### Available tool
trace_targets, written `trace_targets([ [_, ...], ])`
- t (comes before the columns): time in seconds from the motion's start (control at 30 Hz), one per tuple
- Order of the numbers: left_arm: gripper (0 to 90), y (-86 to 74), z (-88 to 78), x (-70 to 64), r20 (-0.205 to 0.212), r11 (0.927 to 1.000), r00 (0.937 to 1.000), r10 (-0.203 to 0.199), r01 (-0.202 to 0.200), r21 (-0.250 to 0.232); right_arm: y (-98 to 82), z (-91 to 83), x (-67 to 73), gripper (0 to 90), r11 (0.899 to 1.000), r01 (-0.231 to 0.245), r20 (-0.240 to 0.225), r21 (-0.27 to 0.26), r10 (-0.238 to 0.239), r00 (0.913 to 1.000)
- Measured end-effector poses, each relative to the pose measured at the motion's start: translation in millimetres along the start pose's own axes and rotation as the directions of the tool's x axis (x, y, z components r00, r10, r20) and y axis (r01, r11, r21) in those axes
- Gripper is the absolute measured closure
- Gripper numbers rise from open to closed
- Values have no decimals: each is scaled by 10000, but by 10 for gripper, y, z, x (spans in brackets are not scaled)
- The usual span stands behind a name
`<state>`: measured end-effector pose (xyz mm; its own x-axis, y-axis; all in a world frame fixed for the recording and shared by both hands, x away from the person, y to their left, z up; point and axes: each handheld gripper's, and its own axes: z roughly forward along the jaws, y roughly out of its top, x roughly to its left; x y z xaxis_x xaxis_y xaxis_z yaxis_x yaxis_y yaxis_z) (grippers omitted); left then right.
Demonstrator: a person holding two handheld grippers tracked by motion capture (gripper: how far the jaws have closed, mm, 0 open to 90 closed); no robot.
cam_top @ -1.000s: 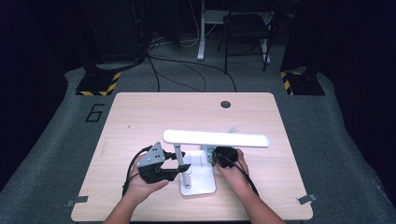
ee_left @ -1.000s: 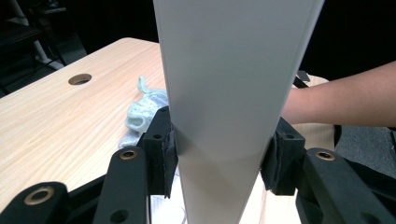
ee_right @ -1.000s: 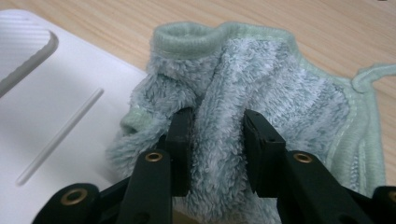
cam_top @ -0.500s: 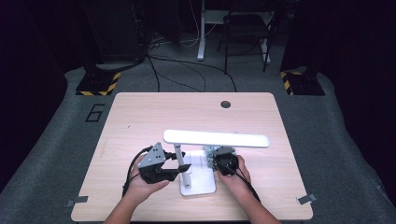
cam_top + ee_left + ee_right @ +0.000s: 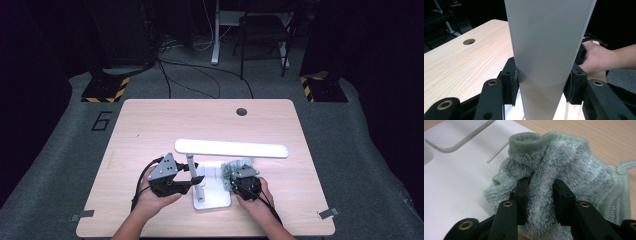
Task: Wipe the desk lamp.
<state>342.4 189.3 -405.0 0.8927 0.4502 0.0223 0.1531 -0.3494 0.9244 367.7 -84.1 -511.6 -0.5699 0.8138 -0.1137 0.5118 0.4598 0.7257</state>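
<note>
While right claw pinches cloth at lamp base edge, open tabletop beyond

A large dark numeral "6" is painted on the grey carpeted floor, just off the table's far-left corner; nothing else is legible.

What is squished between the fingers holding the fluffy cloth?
A bunched fold of the pale green cloth itself, pinched by the right gripper over the lamp's white base, in the right gripper view.
</note>
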Motion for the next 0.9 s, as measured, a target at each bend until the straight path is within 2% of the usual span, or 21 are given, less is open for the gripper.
trace_targets([
  [0.07,531,-2,7,-12,-104,9999,9999,-113,112,-76,-34,-42,9,673,10000,92,-118,-20,-92,9999],
  [0.13,532,-1,5,-10,-133,10000,9999,-18,17,-37,-67,-88,29,672,9999,108,-212,22,-108,9997],
  [0.33,533,-4,-6,-4,-82,9999,9999,-101,101,7,-197,-254,105,664,9999,108,-595,77,-103,9982],
  [0.5,535,-4,-10,-4,-140,9999,9999,-102,102,51,-292,-389,171,651,9992,363,-860,147,-349,9957],
  [0.53,535,-4,-10,-4,-129,9999,9999,-102,103,58,-307,-412,183,647,9993,334,-872,153,-319,9957],
  [0.57,535,-4,-8,-2,-134,10000,9999,-89,90,44,-325,-426,208,646,9999,103,-928,122,-91,9956],
  [0.63,536,-7,-1,3,-156,9999,9998,-113,112,-34,-336,-430,227,637,9999,92,-823,72,-86,9966],
  [0.67,536,-6,-6,12,-134,10000,9999,-52,53,48,-333,-425,212,630,9996,272,-802,118,-261,9964],
  [0.73,536,-7,-3,13,-115,10000,9999,-93,93,24,-322,-403,210,622,9998,-100,-855,175,115,9963],
  [0.77,537,-6,-4,18,-28,9999,9999,-155,156,44,-316,-382,185,619,9999,54,-886,105,-44,9961],
  [0.9,537,-3,-6,31,22,9998,9999,-161,161,142,-287,-335,152,605,9999,-72,-919,102,81,9957],
])
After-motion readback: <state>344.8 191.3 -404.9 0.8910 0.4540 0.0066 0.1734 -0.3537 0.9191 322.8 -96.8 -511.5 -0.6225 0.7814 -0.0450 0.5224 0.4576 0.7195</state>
